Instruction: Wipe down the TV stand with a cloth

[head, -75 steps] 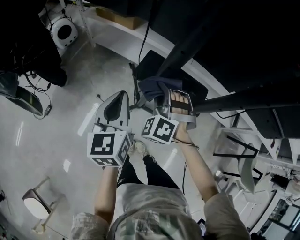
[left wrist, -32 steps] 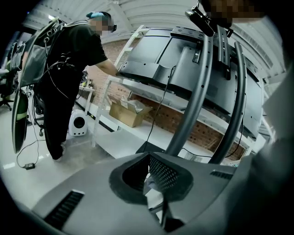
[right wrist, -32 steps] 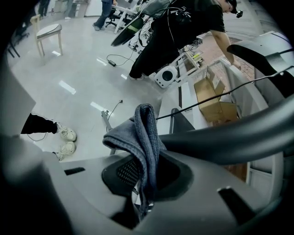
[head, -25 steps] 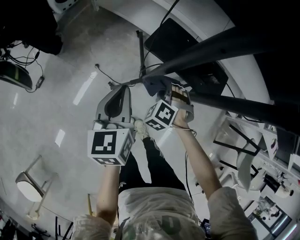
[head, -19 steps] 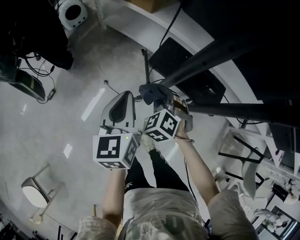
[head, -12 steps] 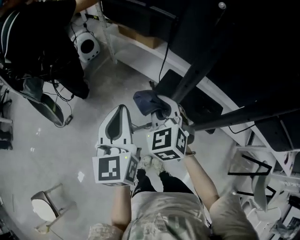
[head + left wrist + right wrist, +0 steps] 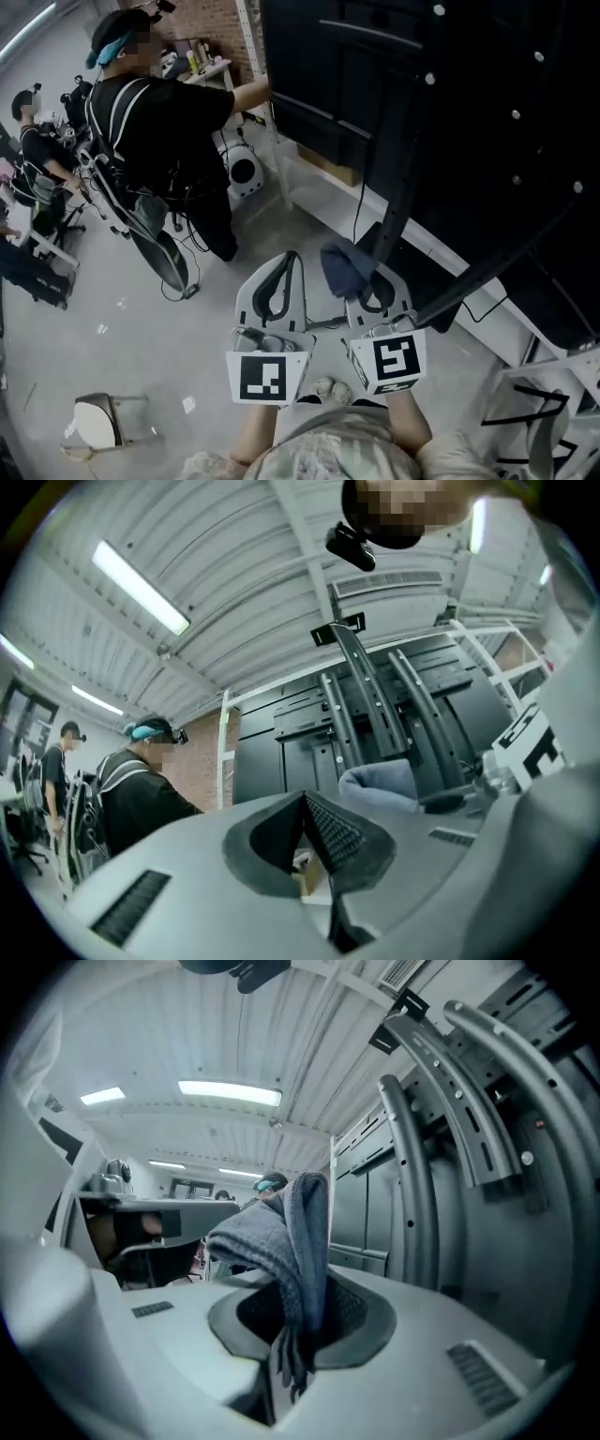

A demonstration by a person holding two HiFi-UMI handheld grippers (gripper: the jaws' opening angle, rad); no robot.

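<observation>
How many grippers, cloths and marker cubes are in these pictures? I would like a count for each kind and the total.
Grippers: 2 (left gripper, right gripper)
Cloths: 1 (cloth)
Marker cubes: 2 (left cube, right cube)
Total: 5

Cloth (image 7: 343,266) in right claw (image 7: 360,281), left claw (image 7: 290,261) beside, TV stand (image 7: 395,184) ahead

This looks like a big work room or lab, not a home. The floor (image 7: 112,356) is bare and grey. The ceiling (image 7: 234,592) is ribbed metal with long strip lights (image 7: 141,588). Another person (image 7: 159,122) in black stands by the tall black TV stand (image 7: 375,112)
</observation>
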